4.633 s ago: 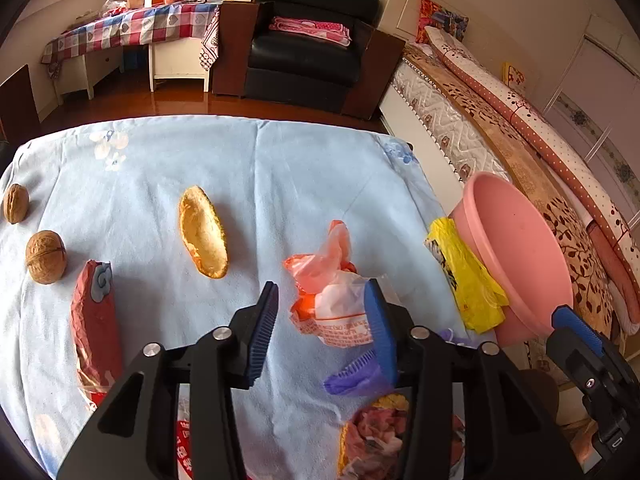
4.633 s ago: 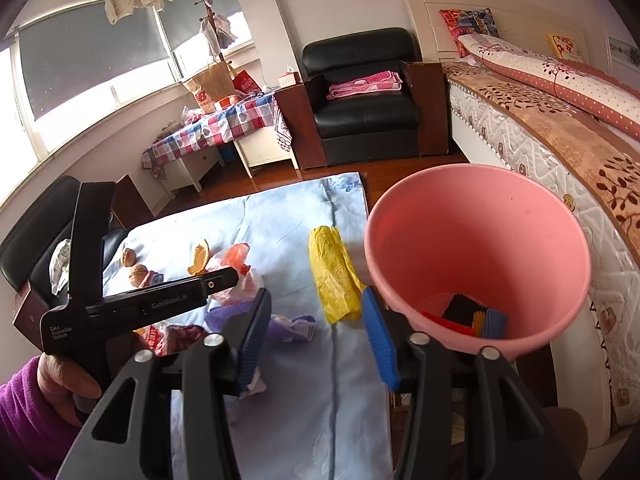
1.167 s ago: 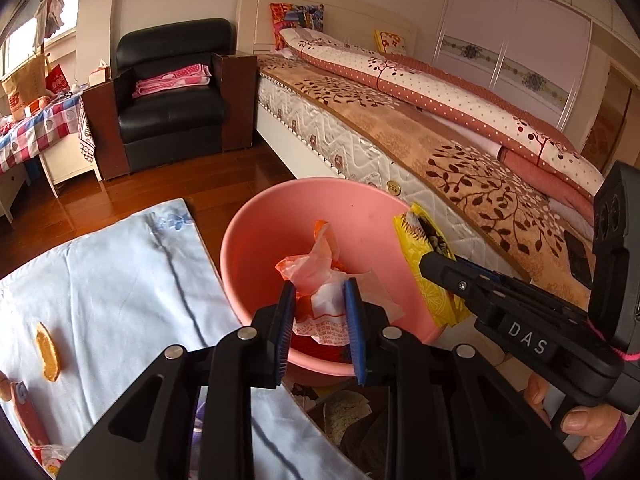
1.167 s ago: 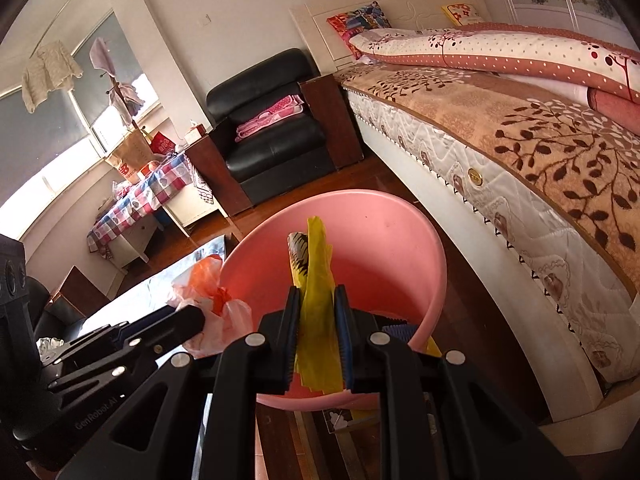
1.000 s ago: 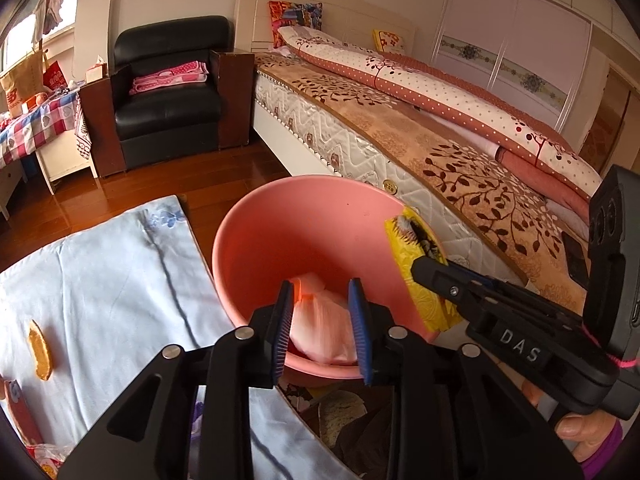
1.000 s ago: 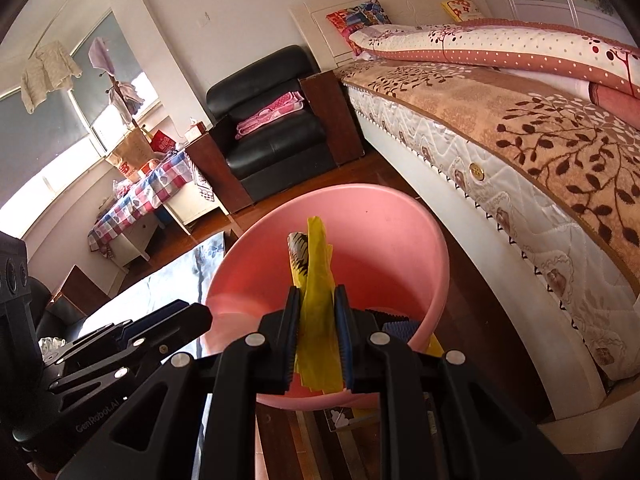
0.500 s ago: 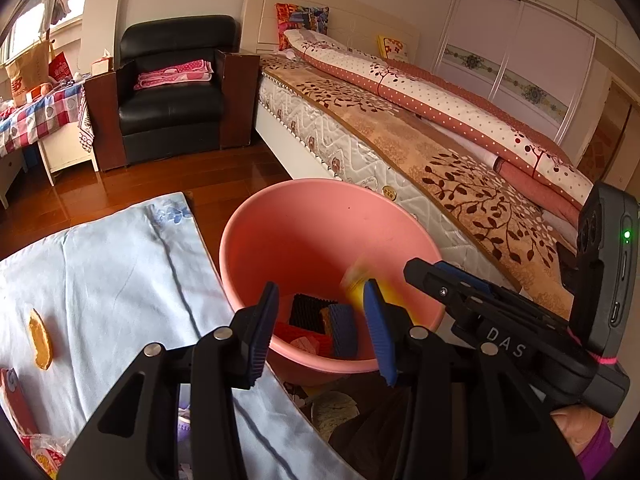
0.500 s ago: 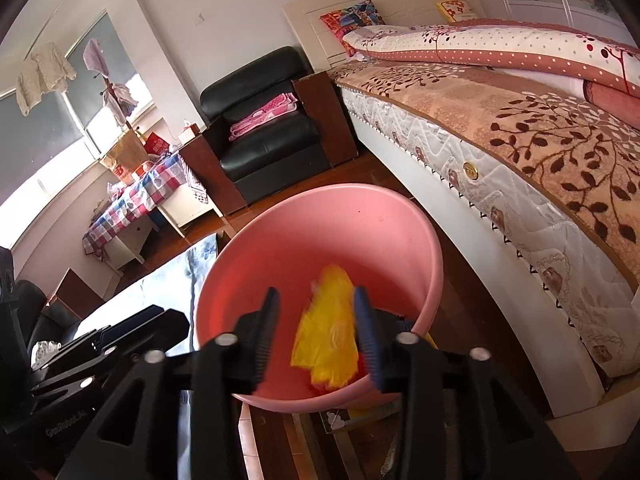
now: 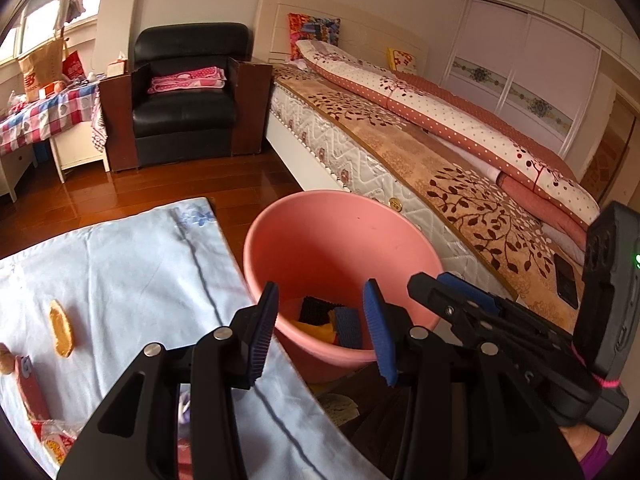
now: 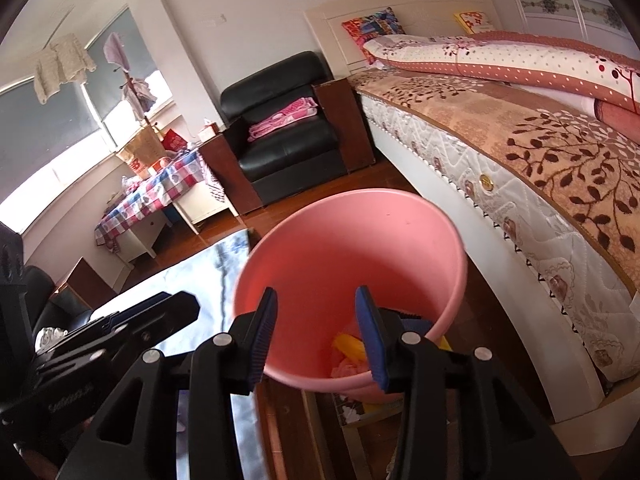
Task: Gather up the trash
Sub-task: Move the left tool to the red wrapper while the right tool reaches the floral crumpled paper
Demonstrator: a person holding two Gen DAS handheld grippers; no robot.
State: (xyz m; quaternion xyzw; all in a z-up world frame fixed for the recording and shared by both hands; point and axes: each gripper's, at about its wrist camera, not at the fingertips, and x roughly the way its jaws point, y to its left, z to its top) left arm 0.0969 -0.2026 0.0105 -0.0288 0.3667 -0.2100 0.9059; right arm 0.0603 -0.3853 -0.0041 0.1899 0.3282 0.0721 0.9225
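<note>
Now we hold both grippers over the pink basin, and neither carries anything. Our left gripper has its blue pads spread apart with nothing between them; its jaws have just been opening. Our right gripper likewise stands parted and empty, its jaws having just been opening too, and in the left wrist view it reaches in from the right, its tips over the basin's near rim.

Down in the basin we see the trash: a yellow wrapper lying beside a crumpled pinkish bag, with a black ribbed piece and a blue ribbed piece near them on the bottom.

Left of the basin lies our table under a pale blue cloth. More trash waits on it, well apart from the basin: an orange peel, a red wrapper, and a printed packet at the near edge.

Beyond the basin we see the bed with its patterned quilt, and a black armchair against the far wall.
</note>
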